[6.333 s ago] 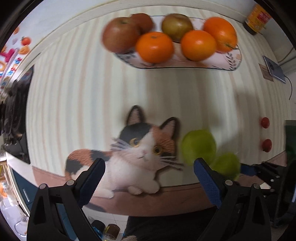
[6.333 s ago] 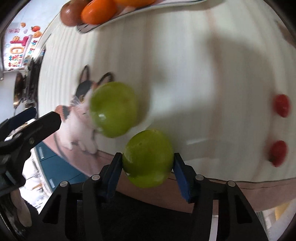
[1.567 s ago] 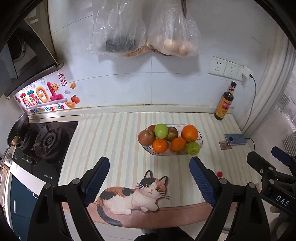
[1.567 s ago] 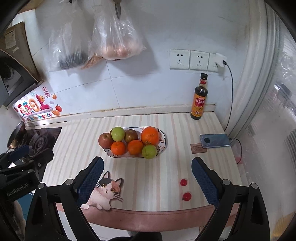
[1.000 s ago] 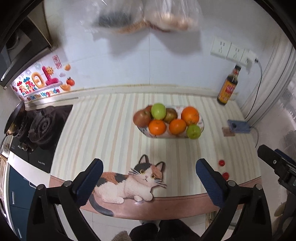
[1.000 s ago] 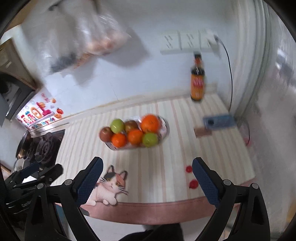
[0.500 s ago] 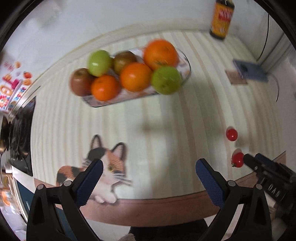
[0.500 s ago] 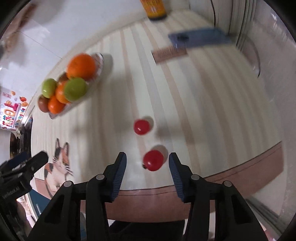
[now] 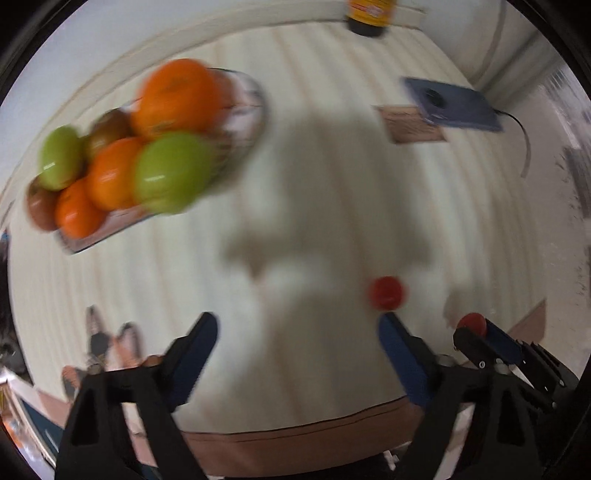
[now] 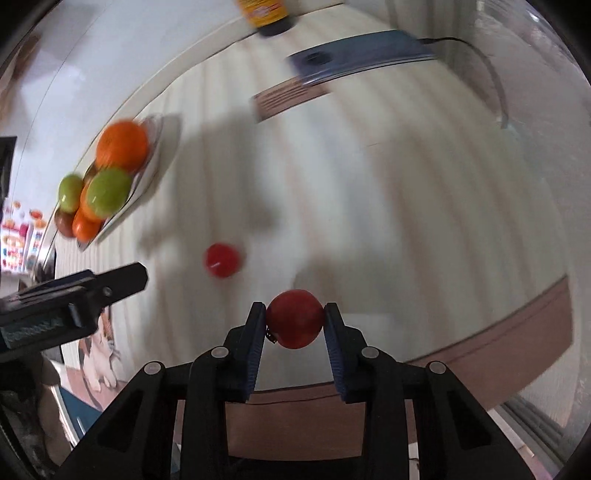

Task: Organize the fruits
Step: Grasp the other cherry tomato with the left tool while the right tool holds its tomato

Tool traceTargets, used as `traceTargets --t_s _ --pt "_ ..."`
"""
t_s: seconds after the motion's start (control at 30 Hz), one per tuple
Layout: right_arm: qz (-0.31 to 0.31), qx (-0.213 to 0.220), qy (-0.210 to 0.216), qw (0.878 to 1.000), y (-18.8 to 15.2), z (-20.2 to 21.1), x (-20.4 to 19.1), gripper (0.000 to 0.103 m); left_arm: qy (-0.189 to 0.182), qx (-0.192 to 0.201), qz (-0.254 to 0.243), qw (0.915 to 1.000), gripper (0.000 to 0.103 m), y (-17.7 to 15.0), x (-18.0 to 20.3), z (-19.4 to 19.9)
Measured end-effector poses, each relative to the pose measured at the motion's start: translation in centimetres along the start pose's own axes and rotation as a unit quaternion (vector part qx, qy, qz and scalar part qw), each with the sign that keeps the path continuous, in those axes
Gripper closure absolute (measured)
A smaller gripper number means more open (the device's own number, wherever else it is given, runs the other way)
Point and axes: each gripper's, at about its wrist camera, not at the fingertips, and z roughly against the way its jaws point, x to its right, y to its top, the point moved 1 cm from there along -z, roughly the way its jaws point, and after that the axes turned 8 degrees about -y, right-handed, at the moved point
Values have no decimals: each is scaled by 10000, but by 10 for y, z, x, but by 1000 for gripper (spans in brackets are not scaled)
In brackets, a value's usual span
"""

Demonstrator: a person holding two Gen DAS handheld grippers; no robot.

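Note:
My right gripper (image 10: 294, 322) is shut on a small red tomato (image 10: 294, 323) near the counter's front edge; it also shows in the left wrist view (image 9: 472, 324). A second small red tomato (image 10: 222, 259) lies loose on the striped counter, just ahead of my left gripper's right finger (image 9: 387, 292). My left gripper (image 9: 295, 332) is open and empty above the counter. The fruit plate (image 9: 247, 122) holds oranges, green apples and brownish fruits at the far left; it also shows in the right wrist view (image 10: 159, 147).
A sauce bottle (image 9: 369, 14) stands at the back wall. A blue phone (image 9: 452, 105) on a cable and a brown card (image 9: 412, 123) lie at the right. A cat picture (image 9: 107, 343) marks the counter's front left. The counter's brown front edge (image 10: 498, 347) is close.
Both grippers have dropped toward the counter and moved right. My right gripper has closed on the nearer red tomato. The left gripper stays open.

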Motion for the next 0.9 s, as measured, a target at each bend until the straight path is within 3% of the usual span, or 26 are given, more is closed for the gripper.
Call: traceTargets --t_s 0.3,0.47,0.7,0.9 --pt "-527 -9 -112 9985 7 0 45 68 -198 -534 -454 9973 44 9 47 -41" --pt "-616 3 -84 9981 11 -1 47 68 -339 -615 -559 9960 65 13 54 -49" --pt "-617 36 -74 9981 12 4 48 68 -403 -580 -597 9957 78 19 62 -48" --pt "-563 64 -55 9984 17 6 42 68 -534 -513 -514 9959 79 15 46 -38"
